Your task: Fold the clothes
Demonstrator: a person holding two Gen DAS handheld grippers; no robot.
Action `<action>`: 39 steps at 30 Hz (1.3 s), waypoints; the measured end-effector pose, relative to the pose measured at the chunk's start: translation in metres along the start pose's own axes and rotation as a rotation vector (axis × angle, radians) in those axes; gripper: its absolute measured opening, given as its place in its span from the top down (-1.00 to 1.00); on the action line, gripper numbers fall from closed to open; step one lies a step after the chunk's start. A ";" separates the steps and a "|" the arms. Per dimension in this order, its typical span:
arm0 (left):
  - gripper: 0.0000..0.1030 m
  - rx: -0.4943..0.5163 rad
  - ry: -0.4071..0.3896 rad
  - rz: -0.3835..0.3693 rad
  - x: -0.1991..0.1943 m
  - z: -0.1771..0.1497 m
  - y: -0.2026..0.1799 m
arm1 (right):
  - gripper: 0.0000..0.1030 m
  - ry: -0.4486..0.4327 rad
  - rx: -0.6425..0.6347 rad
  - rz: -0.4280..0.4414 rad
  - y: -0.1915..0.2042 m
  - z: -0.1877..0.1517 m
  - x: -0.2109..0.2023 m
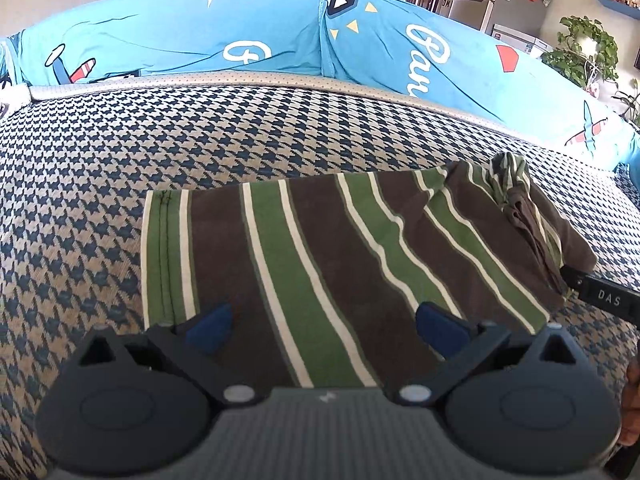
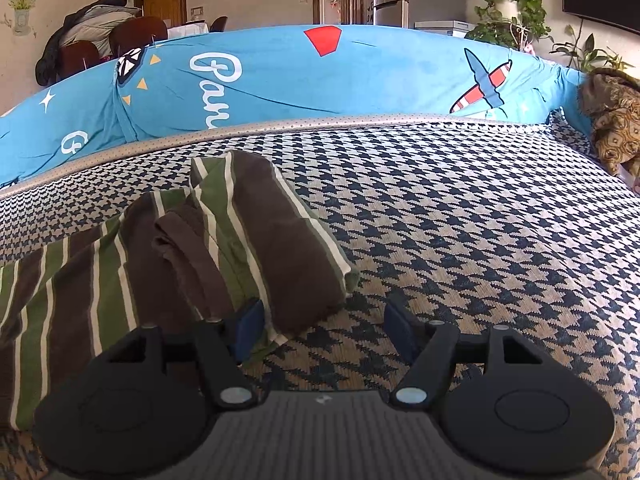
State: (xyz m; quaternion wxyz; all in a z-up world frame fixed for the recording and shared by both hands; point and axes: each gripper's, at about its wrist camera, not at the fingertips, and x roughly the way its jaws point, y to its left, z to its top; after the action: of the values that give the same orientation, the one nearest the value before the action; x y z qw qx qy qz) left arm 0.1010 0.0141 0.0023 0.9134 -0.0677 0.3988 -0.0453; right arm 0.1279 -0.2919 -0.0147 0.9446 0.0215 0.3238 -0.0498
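A brown, green and white striped shirt (image 1: 320,248) lies mostly flat on the houndstooth sofa seat (image 1: 120,160). Its right end is bunched, with a sleeve folded over. My left gripper (image 1: 324,324) is open, its blue pads low over the shirt's near edge. In the right wrist view the shirt (image 2: 140,264) fills the left side, with the folded sleeve (image 2: 280,240) on top. My right gripper (image 2: 324,332) is open; its left pad rests by the sleeve's end, its right pad over bare seat. The right gripper's black body (image 1: 600,296) shows at the shirt's right edge.
Blue patterned cushions (image 1: 240,40) line the back of the seat, also in the right wrist view (image 2: 320,72). A brown patterned cloth (image 2: 612,120) sits at the far right corner. Bare houndstooth seat (image 2: 480,220) lies right of the shirt.
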 end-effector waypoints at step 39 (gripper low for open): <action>-0.77 -0.181 0.005 0.050 -0.019 -0.005 0.067 | 0.22 -0.007 -0.376 0.688 0.101 -0.054 -0.071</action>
State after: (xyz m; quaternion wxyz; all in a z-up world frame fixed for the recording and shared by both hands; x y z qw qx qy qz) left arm 0.0861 0.0825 0.0015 0.9034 -0.1399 0.4050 0.0136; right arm 0.0503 -0.1821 -0.0123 0.8947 -0.0447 0.2980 0.3297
